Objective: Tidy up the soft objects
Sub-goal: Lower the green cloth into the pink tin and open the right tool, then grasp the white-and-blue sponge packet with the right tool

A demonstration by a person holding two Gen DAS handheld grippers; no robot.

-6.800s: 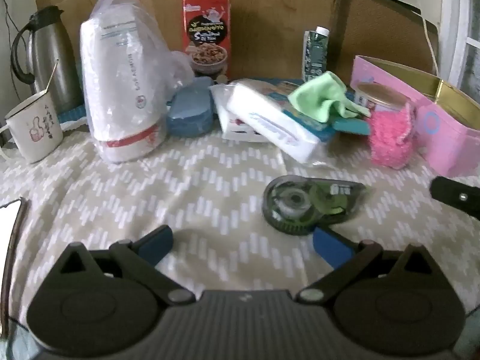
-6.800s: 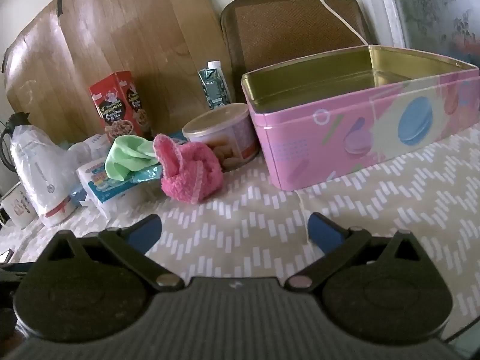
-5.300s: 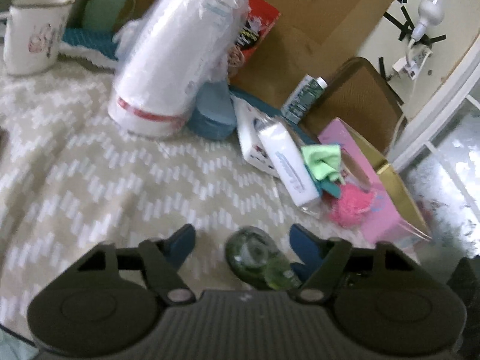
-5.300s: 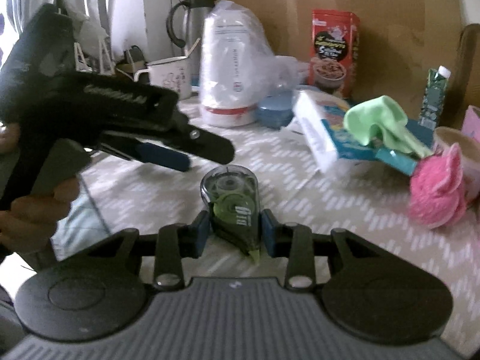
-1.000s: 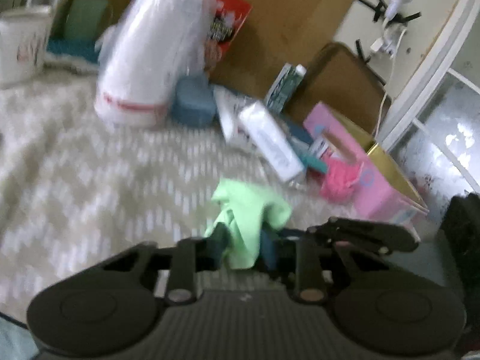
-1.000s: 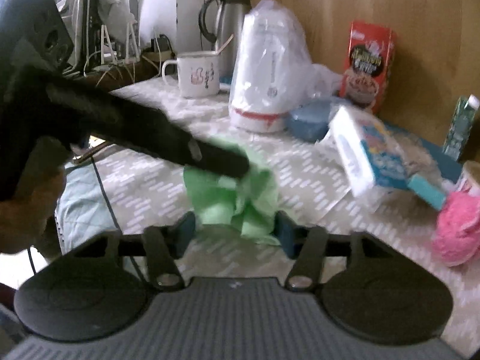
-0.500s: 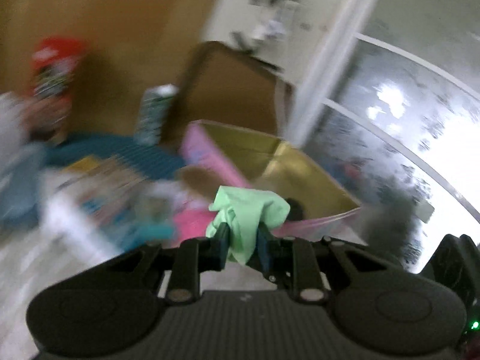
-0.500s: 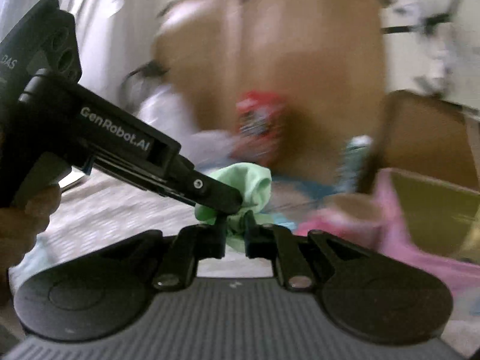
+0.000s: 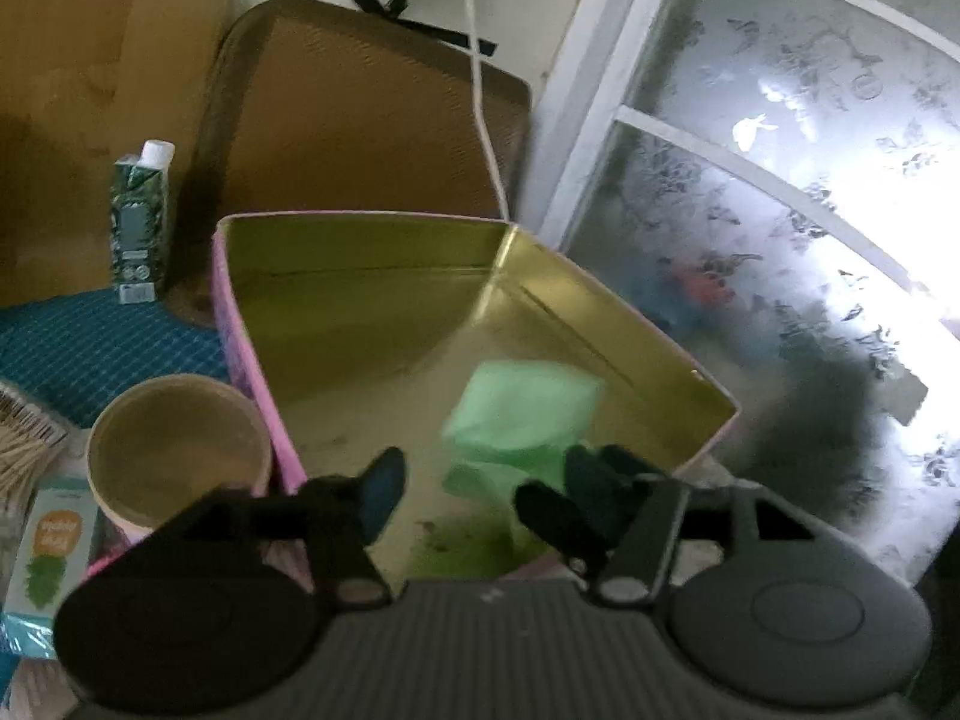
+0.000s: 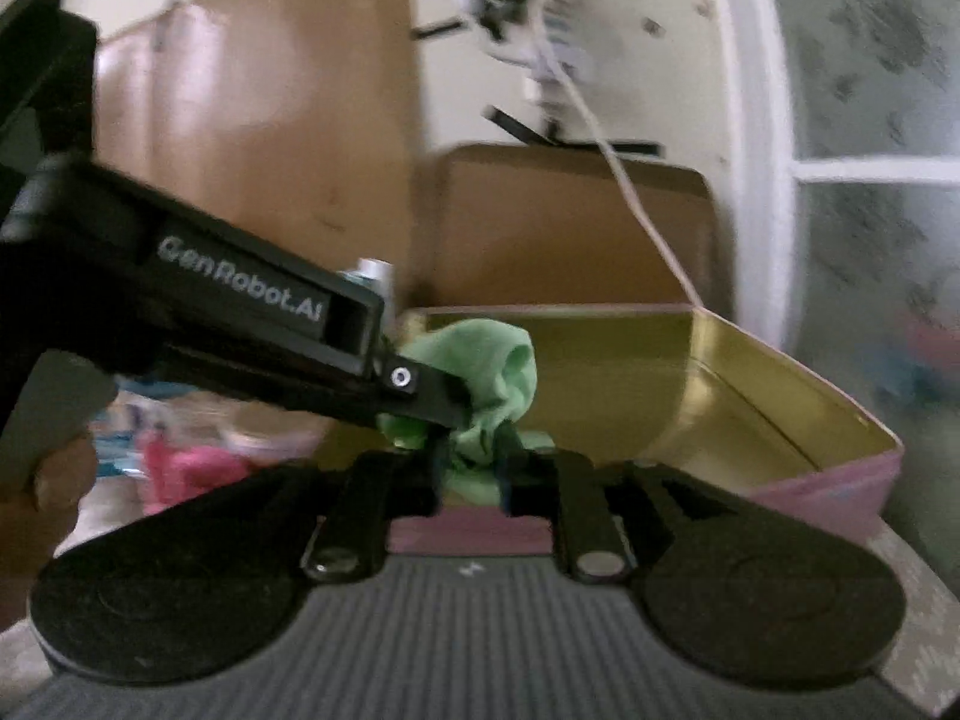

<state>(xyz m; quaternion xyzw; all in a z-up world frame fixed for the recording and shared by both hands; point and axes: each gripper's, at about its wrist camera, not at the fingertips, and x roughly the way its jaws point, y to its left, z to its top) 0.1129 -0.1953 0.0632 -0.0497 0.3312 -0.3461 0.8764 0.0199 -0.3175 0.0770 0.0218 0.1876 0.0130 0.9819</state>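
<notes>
Left gripper (image 9: 480,492), black two-finger tool with blue pads, hangs over the near edge of the pink rectangular tin with gold interior (image 9: 252,324); its jaws are opening and stand well apart, pads off the crumpled light-green soft cloth (image 9: 516,408), which appears blurred just ahead of them, above or on the tin's floor, cannot tell which. Right gripper (image 10: 474,468), same make, is also over the tin's near wall; jaws opening, the cloth's lower fold sits in the narrow gap between the pads, and whether they press on it cannot be read through the blur. In the right wrist view the left tool crosses from the left, a hand (image 10: 36,492) on its handle. Step in hand, as I judge it: letting the cloth go into the tin. Next move likely calls for both tools to draw back clear of the rim without snagging the fabric, then to turn to the pink fluffy soft item (image 10: 186,468) beside the tin on its left. Count: two grippers, one green cloth, one tin, one pink fluffy item, one round open tub with pale rim (image 9: 174,450) touching the tin's left wall, one small green drink carton with white cap (image 9: 141,222) behind
</notes>
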